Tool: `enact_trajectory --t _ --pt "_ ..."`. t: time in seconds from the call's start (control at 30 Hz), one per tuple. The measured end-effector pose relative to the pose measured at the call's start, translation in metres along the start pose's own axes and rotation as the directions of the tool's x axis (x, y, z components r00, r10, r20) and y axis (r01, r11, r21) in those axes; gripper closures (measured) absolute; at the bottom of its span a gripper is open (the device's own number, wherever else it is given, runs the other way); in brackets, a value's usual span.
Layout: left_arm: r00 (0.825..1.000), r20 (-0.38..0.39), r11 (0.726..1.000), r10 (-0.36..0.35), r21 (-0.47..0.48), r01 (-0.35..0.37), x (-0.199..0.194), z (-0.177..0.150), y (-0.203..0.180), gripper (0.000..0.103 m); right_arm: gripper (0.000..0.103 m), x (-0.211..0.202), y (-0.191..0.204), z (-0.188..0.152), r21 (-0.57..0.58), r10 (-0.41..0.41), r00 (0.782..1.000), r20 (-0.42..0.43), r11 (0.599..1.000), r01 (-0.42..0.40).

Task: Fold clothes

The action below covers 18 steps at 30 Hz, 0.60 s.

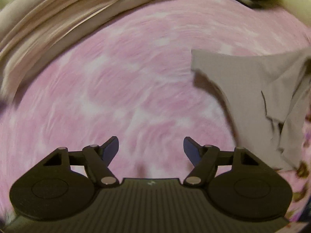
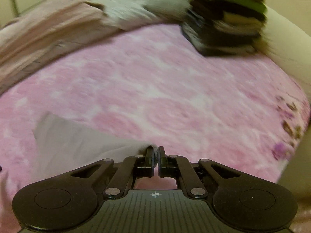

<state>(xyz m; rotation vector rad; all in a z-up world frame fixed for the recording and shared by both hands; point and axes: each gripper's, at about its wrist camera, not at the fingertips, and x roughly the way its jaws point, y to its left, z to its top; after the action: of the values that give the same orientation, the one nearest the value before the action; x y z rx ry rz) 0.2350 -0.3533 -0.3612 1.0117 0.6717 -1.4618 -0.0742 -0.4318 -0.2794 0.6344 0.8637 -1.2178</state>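
While the right gripper (image 2: 155,153) pinches the grey cloth (image 1: 250,97) at its fingertips, cloth trailing leftward, the left gripper (image 1: 151,147) gapes empty, the cloth's free corner lying right of its fingers.

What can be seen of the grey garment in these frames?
The grey garment is thin, plain, light fabric, creased and unfolded. The right gripper, jaws shut, pinches a bunched edge of it, and the cloth trails away to the left of that gripper over the pink blanket. The left gripper is open and apart from it.
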Motion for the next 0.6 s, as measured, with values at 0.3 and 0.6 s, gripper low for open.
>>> enact_trajectory --t 0.3,0.6 --pt "0.986 0.134 0.91 -0.101 0.412 0.037 0.05 0.053 -0.05 0.038 0.103 0.019 -0.027 -0.019 0.062 -0.024 0.999 -0.045 0.998 0.027" --pt "0.926 0.334 0.517 -0.175 0.832 -0.202 0.076 0.052 -0.091 0.057 0.103 0.033 -0.035 -0.023 0.09 -0.023 0.997 -0.077 0.995 0.03"
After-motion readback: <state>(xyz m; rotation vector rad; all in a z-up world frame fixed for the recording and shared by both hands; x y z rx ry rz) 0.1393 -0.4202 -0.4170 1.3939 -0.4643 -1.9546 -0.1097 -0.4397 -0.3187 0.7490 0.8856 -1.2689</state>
